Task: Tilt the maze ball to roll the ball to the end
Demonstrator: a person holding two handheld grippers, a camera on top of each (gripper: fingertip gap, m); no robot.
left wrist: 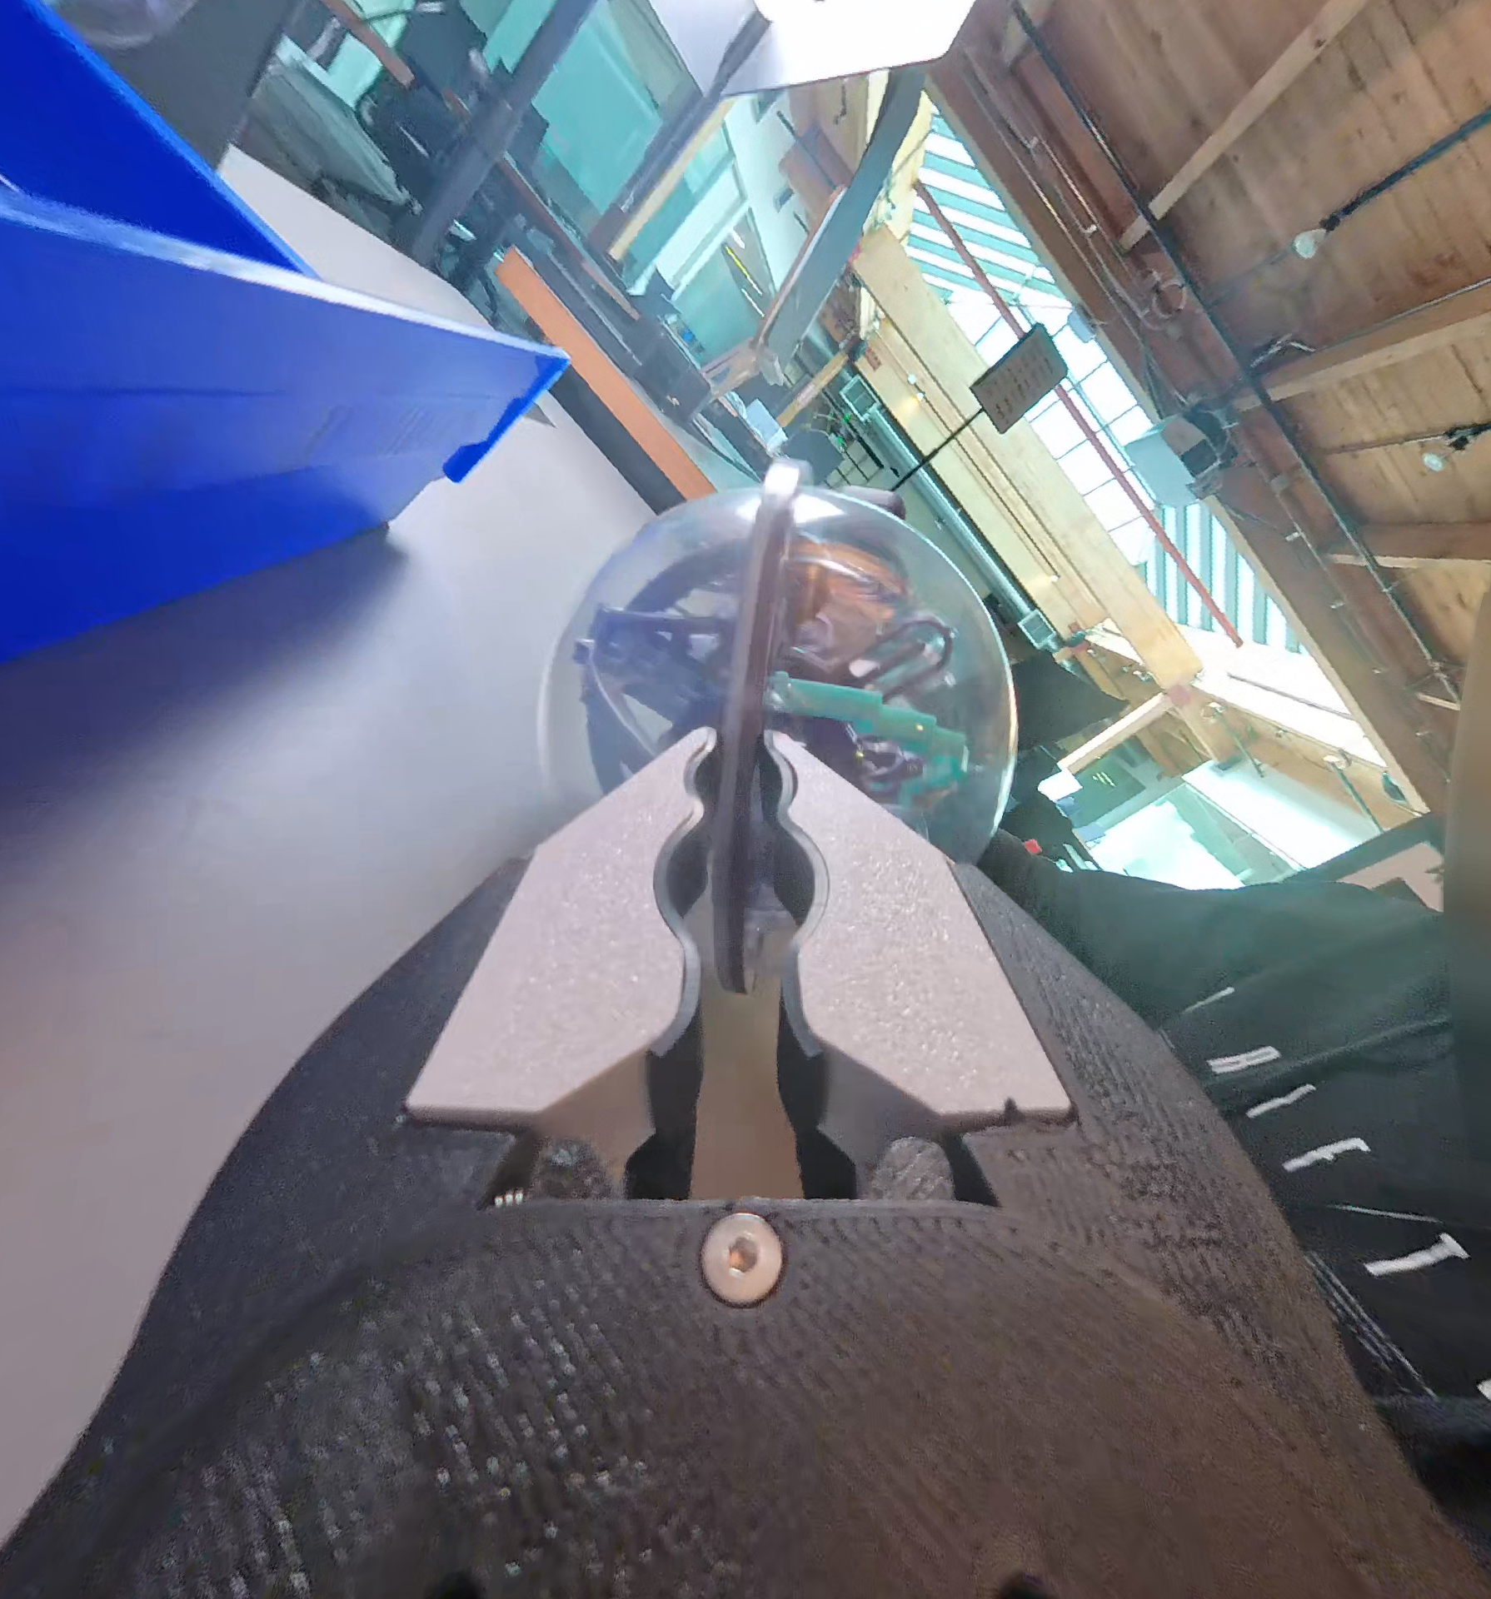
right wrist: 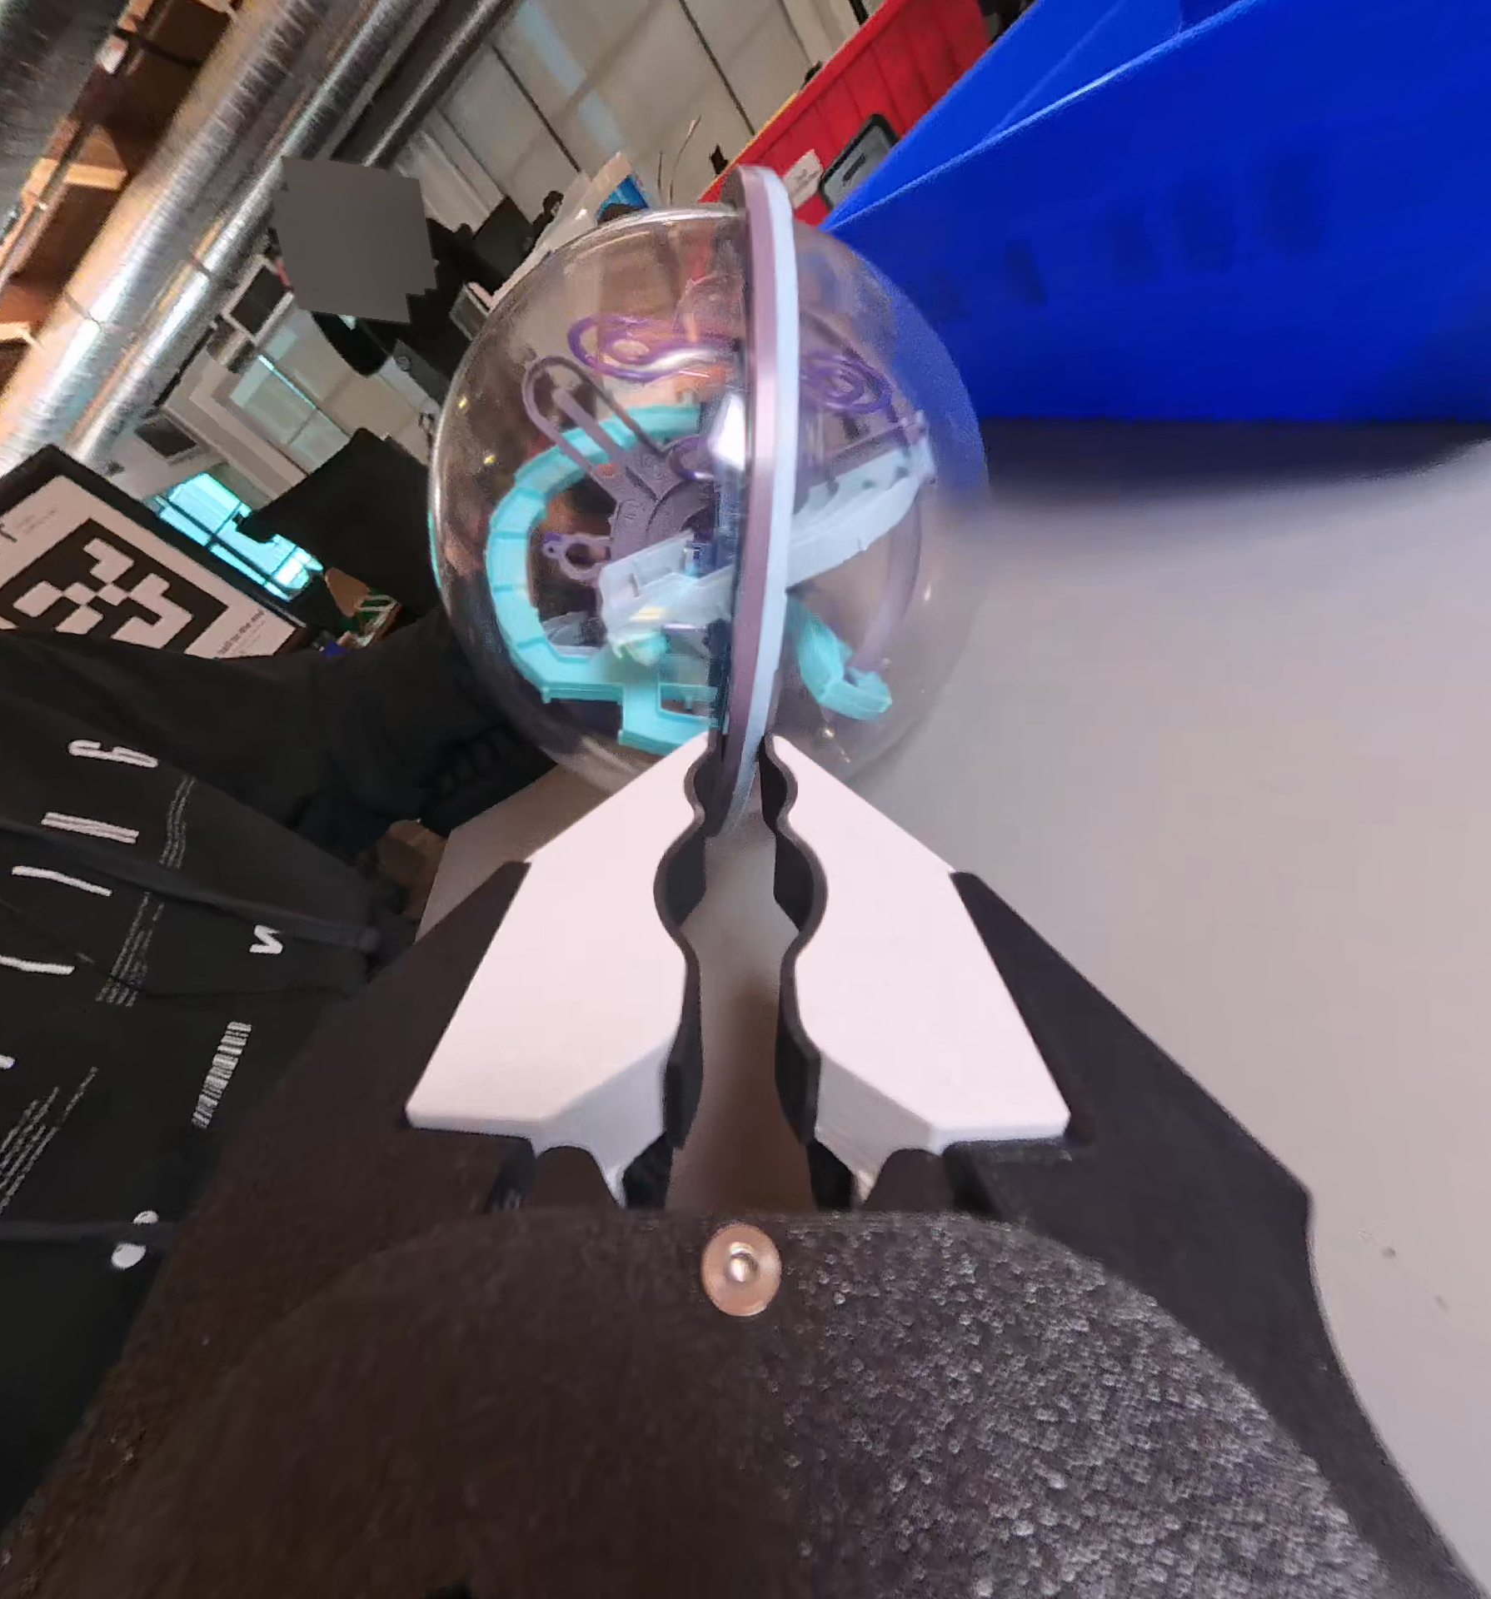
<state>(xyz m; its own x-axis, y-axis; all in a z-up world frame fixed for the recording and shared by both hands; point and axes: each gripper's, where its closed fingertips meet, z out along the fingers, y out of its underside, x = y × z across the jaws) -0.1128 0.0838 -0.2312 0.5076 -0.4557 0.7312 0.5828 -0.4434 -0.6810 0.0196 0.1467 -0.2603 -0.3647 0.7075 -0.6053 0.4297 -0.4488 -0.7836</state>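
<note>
the main risk is loss of the maze ball (right wrist: 707, 484): it is lifted clear of the grey table (right wrist: 1244, 779) and carried only by its thin flat rim (right wrist: 764, 484), edge-on between both tools. the left gripper (left wrist: 746, 779) is nearly closed with the rim deep between its fingers (left wrist: 621, 865). the right gripper (right wrist: 738, 779) is nearly closed too, but only its tips catch the rim's lower edge. an uneven tilt would likely pull the rim out on that side, and the sphere would drop and roll.

a sharp tilt would probably throw the small inner ball off its track; that ball cannot be located here.

a blue bin (right wrist: 1244, 216) stands near on the table, with a red bin (right wrist: 854, 95) beyond. the room is a workshop with timber ceiling (left wrist: 1244, 173) and silver ducting (right wrist: 205, 216). a dark sleeve (right wrist: 292, 735) lies beside the sphere.
</note>
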